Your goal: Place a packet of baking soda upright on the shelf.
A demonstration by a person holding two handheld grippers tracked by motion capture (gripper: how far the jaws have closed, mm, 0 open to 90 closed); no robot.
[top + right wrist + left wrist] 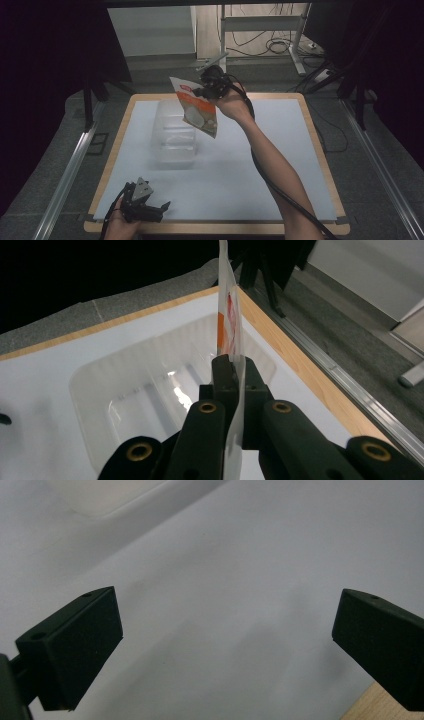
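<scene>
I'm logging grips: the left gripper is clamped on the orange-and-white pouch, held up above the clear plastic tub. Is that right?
Wrong gripper: the right gripper clamps the pouch above the tub, as the high view shows. The left gripper rests open near the table's front edge.

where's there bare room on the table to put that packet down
The white mat is bare between the clear tub and the right wooden edge, under the forearm, and along the near edge right of the left gripper. The tub's own spot is crowded, with the packet hanging from the right gripper over its right side.
</scene>
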